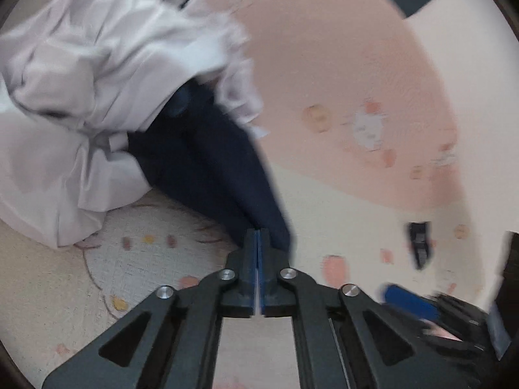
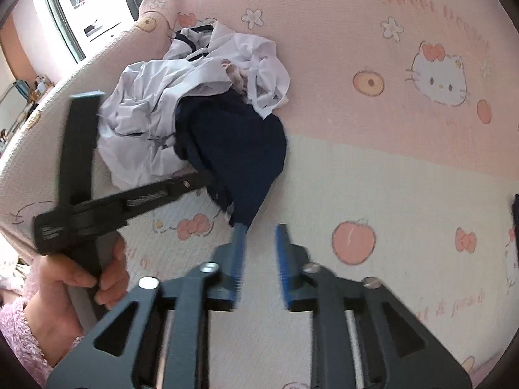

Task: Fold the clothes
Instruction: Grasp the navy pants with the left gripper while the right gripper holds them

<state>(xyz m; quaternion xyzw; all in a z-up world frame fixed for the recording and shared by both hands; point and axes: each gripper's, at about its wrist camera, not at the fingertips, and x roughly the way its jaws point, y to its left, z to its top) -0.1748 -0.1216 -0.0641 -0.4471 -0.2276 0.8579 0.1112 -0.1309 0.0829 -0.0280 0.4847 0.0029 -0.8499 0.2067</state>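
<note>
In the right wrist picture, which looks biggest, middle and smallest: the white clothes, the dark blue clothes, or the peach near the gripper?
1. White clothes, biggest.
2. Dark blue clothes, a bit smaller.
3. Peach print, smallest, though nearest the camera.

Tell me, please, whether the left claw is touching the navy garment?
Touching. The left wrist view shows the left claw shut on the navy garment's edge.

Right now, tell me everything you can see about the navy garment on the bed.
The navy garment is dark, matte cloth, crumpled and unfolded on the pink cartoon-print sheet. Its upper part is tucked under the white clothing pile. One corner tapers towards the cameras, and the left gripper is shut on an edge of it. The open right gripper is close to that corner.
</note>
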